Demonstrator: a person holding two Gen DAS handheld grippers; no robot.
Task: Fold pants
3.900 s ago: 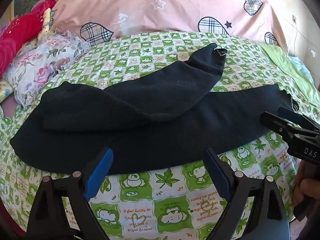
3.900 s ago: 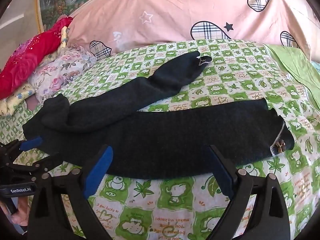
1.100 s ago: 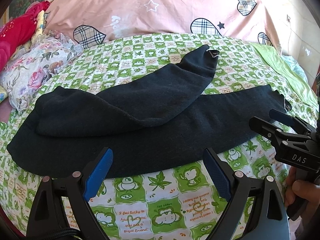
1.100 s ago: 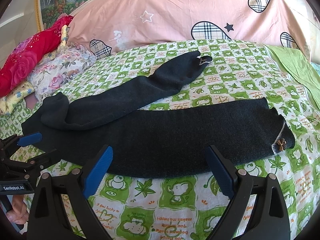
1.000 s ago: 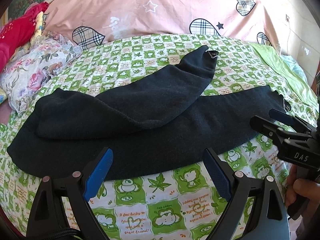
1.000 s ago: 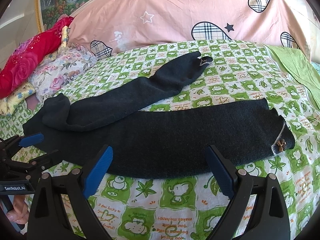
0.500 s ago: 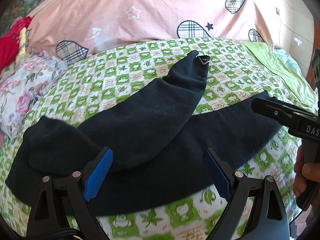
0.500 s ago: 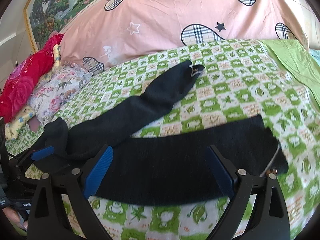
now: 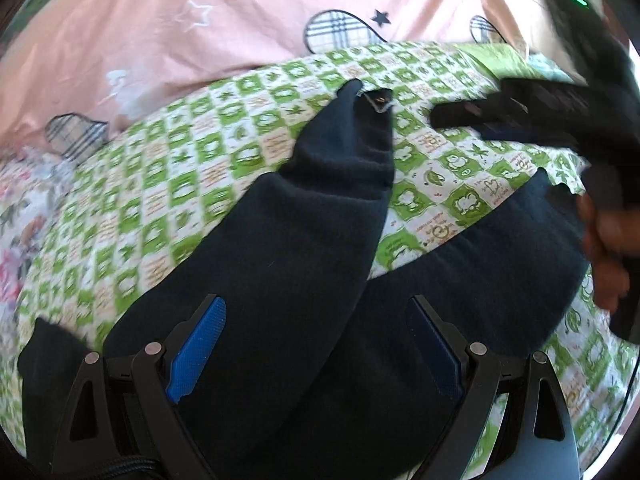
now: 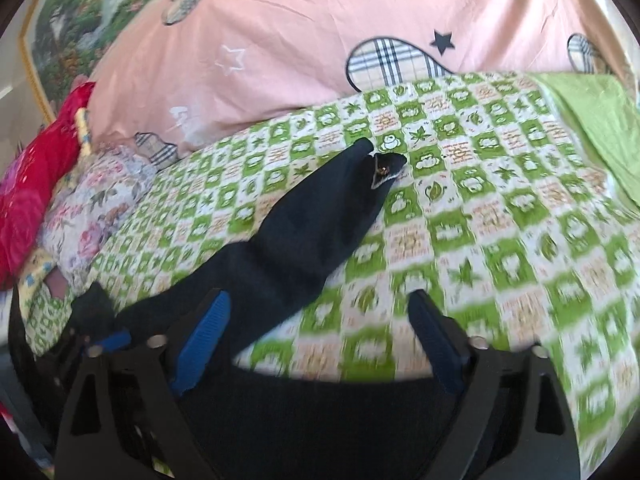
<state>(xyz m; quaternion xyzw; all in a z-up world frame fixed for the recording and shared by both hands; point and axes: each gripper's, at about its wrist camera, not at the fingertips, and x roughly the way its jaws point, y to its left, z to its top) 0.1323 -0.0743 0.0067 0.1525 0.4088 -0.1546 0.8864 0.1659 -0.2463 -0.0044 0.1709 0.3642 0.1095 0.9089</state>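
Black pants [image 9: 304,248] lie spread on a green-and-white checkered bedsheet [image 9: 192,168]. One leg runs diagonally toward the far hem [image 9: 376,100]; the other leg [image 9: 500,240] lies nearer, to the right. My left gripper [image 9: 316,340] is open and empty, low over the pants where the legs meet. My right gripper [image 10: 316,336] is open and empty above the near leg, facing the far leg [image 10: 304,232] and its hem [image 10: 384,168]. The right gripper also shows in the left wrist view [image 9: 500,116], blurred, reaching toward the far hem.
A pink quilt [image 10: 300,40] with plaid hearts is piled at the back. A floral pillow [image 10: 96,200] and a red cloth [image 10: 32,184] lie at the left. A plain green sheet [image 10: 596,120] covers the right side.
Both grippers have moved forward and lower over the pants. The right gripper has swung in over the near leg toward the far leg's hem. Both stay open.
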